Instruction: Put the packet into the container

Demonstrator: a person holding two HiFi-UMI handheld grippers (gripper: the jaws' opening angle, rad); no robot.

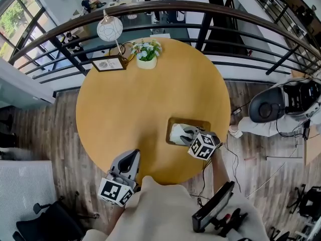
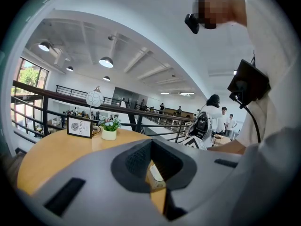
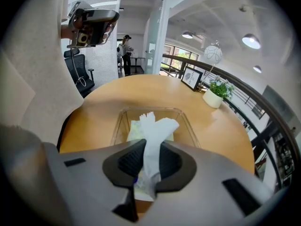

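Note:
A clear plastic container lies on the round wooden table, near its front right edge. My right gripper hangs over it, shut on a white crinkled packet. In the right gripper view the packet stands up between the dark pads of my right gripper, with the container just beyond and below. My left gripper hovers at the table's front edge, to the left of the container. Seen from its own camera, my left gripper is shut with nothing in it.
A white flower pot, a framed sign and a globe lamp stand at the table's far side. A dark railing curves behind it. A person is to the right, an office chair at the lower left.

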